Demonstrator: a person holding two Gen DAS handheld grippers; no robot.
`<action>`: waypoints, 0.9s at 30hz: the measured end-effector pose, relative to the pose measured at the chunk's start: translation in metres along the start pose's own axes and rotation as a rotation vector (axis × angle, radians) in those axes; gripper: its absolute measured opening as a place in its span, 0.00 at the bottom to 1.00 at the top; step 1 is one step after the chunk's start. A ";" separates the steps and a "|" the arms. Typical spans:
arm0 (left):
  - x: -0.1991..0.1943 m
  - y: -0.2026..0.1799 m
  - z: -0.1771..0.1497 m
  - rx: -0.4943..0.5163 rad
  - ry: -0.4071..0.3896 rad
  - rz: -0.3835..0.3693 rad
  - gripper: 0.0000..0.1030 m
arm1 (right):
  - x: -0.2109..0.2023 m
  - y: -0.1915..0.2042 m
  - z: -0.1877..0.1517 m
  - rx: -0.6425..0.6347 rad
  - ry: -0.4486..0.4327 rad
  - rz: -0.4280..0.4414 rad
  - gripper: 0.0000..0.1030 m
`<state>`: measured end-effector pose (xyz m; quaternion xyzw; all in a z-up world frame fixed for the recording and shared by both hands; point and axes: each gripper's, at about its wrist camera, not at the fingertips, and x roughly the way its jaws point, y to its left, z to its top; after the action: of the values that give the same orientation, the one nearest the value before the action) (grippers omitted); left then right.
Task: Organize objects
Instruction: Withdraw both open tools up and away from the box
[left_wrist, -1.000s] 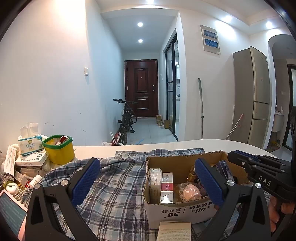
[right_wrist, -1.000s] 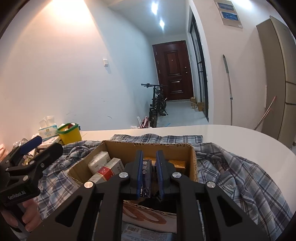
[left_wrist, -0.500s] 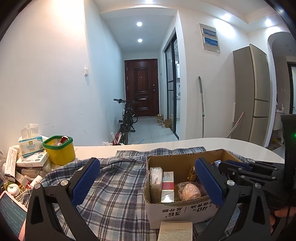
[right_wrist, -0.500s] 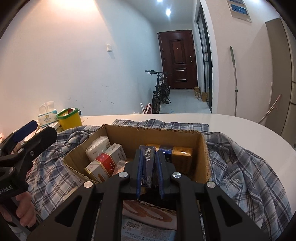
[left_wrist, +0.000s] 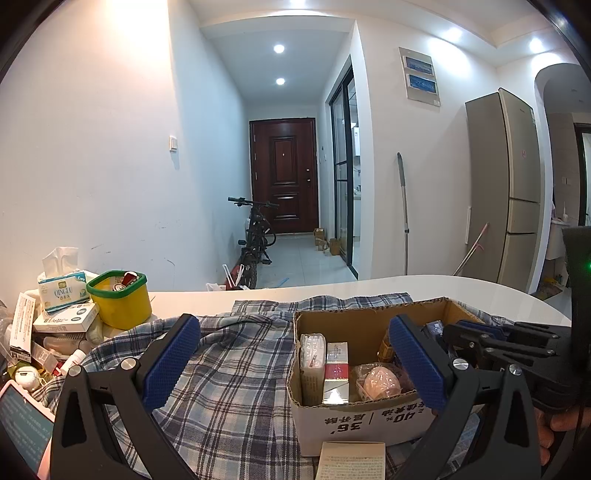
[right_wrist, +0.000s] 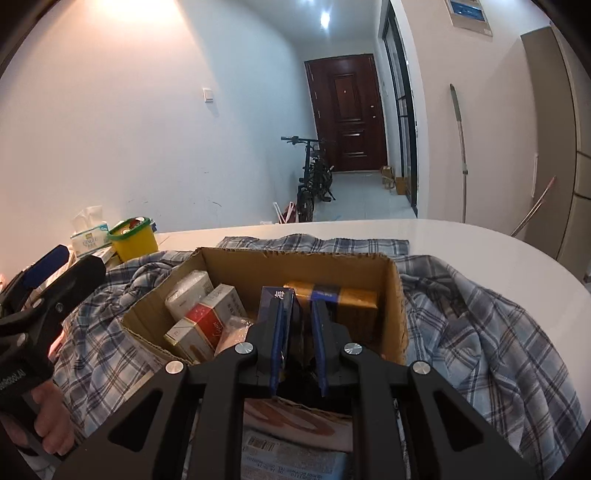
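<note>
right gripper (right_wrist: 297, 334) clamped on dark blue pack (right_wrist: 275, 308), centre frame over cardboard box (right_wrist: 400, 295) | left gripper (left_wrist: 291, 363) wide open, empty | risk: pack snags gold carton (right_wrist: 341, 302); tips on release

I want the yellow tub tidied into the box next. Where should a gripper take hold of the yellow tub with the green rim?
Probably best by one wall of the yellow plastic tub with the green rim, from above: it stands upright and open-topped, and a tissue pack and stacked cartons crowd its left side. One finger would go inside, one outside, just below the rim, clear of the can inside.
</note>
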<state>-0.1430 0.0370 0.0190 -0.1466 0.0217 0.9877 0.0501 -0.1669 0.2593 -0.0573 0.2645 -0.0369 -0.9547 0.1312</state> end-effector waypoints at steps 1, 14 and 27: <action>0.000 0.000 0.000 0.001 0.000 0.001 1.00 | 0.000 0.000 0.000 -0.006 -0.007 -0.007 0.14; 0.002 -0.001 -0.002 0.013 0.007 0.004 1.00 | -0.004 -0.026 0.005 0.118 -0.015 0.024 0.14; 0.000 -0.002 0.001 0.012 -0.001 0.002 1.00 | -0.018 -0.011 0.007 0.040 -0.095 0.009 0.50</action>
<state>-0.1436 0.0387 0.0197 -0.1456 0.0280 0.9877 0.0499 -0.1583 0.2744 -0.0442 0.2211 -0.0632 -0.9647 0.1284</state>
